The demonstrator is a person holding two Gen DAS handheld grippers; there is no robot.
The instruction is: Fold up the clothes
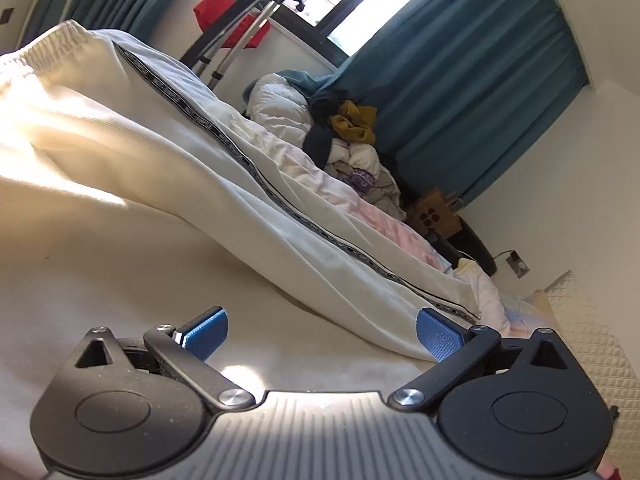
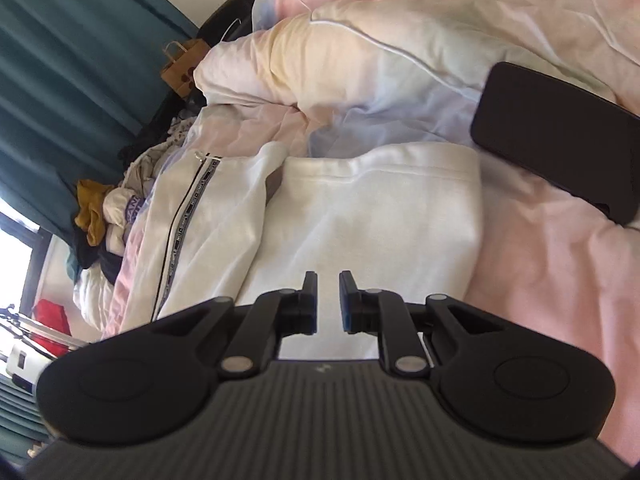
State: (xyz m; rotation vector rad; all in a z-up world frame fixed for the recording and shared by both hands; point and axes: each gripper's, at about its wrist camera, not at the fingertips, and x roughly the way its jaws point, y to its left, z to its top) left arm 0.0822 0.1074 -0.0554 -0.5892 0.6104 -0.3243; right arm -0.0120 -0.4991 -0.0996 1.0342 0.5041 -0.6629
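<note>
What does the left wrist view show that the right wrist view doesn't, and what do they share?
Only the left wrist view shows the elastic waistband of the white pants and the open left gripper low over them. Only the right wrist view shows a black phone on the pink duvet, a pillow, and the right gripper, jaws narrowly apart above the pants. Both show the pants' black side stripe, the clothes pile, teal curtains and paper bag.

harsh daylight pours through the window (image 1: 360,12), blowing out the white trousers (image 1: 60,128). fisheye bending curves the edges; corners go dark.
</note>
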